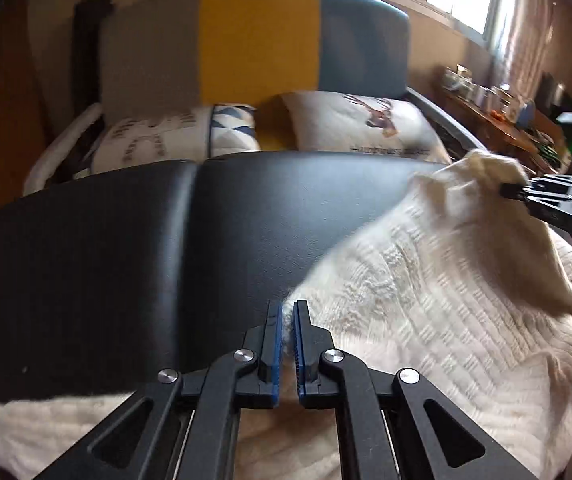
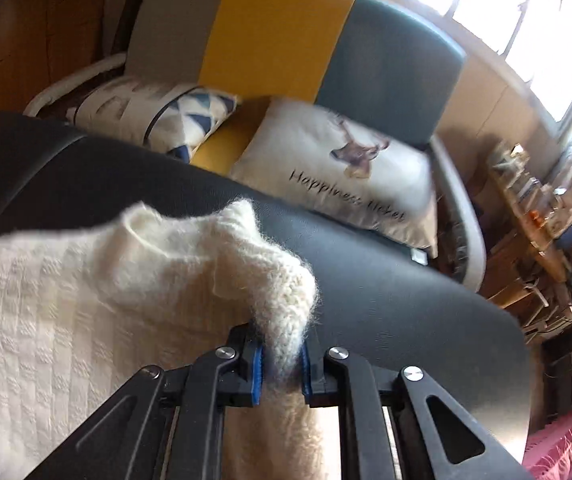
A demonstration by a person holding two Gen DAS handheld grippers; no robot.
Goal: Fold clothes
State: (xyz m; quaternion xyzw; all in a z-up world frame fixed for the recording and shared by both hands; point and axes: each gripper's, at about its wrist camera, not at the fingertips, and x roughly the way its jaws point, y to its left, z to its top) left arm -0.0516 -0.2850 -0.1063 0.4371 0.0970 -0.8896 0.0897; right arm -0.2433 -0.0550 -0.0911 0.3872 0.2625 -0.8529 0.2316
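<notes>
A cream knitted sweater (image 1: 446, 300) lies over the right part of a black padded table (image 1: 125, 260). At the bottom of the left wrist view, my left gripper (image 1: 288, 314) is shut on the sweater's near left edge, and a strip of knit shows between the blue pads. My right gripper (image 1: 510, 190) holds a far corner of the sweater raised above the table. In the right wrist view the right gripper (image 2: 281, 348) is shut on a fuzzy ribbed edge of the sweater (image 2: 65, 288), which drapes down to the left over the table (image 2: 406, 300).
Behind the table stands a sofa (image 1: 257, 40) with a grey, yellow and blue back and several pillows, one with a deer print (image 1: 366, 124). A cluttered wooden side table (image 1: 498, 120) sits at the right under a window. Pink cloth (image 2: 558, 440) lies low right.
</notes>
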